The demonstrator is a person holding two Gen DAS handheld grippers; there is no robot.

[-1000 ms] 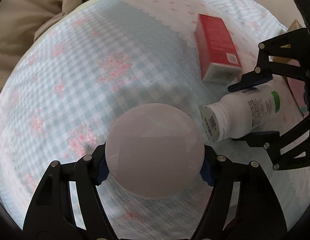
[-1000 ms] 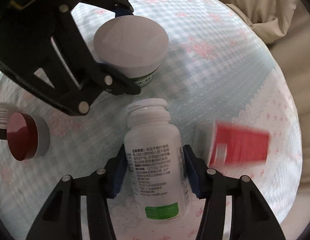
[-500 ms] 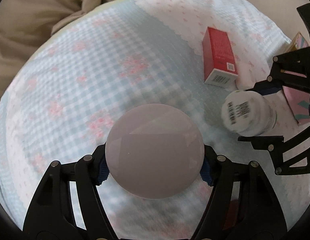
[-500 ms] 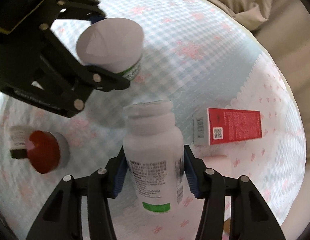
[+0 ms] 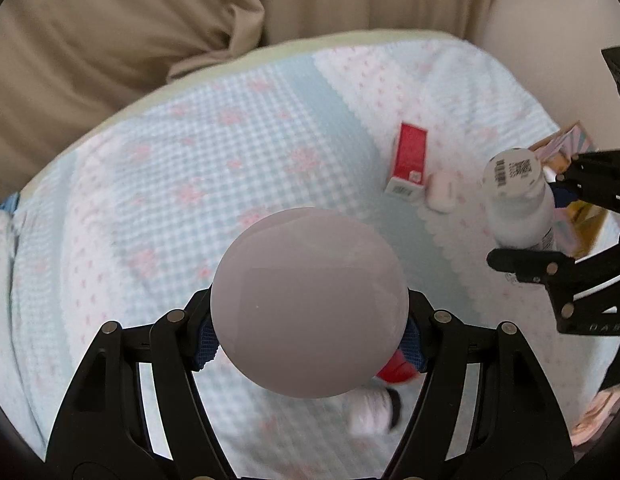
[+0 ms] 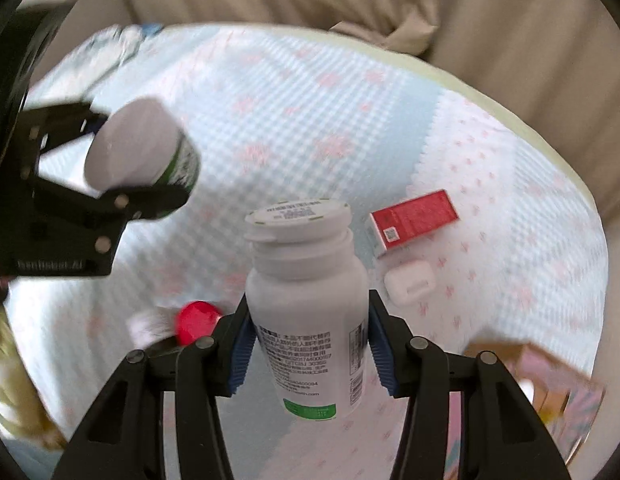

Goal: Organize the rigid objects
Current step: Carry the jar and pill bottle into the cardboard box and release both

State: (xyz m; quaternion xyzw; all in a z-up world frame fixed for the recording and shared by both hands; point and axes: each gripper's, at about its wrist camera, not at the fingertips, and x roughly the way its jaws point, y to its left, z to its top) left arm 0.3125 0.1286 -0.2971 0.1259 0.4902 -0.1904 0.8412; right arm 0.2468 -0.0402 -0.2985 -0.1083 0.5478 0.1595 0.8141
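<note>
My left gripper [image 5: 310, 334] is shut on a round white jar [image 5: 310, 302] with a green label, held above the cloth; its flat end faces the camera. It also shows in the right wrist view [image 6: 139, 152]. My right gripper [image 6: 307, 350] is shut on a white pill bottle [image 6: 305, 300] with a green band, cap pointing away, lifted off the table. The bottle also shows at the right of the left wrist view [image 5: 518, 200].
A red box [image 6: 414, 218] and a small white earbud case [image 6: 410, 282] lie on the blue-and-pink checked tablecloth [image 6: 289, 112]. A red-capped bottle [image 6: 195, 320] lies below the grippers. A pink patterned box [image 6: 550, 384] sits at the right edge. Beige curtains hang behind.
Both grippers have lifted their objects up from the cloth and tilted towards the far edge. The table objects look smaller and farther. The earbud case has come into view.
</note>
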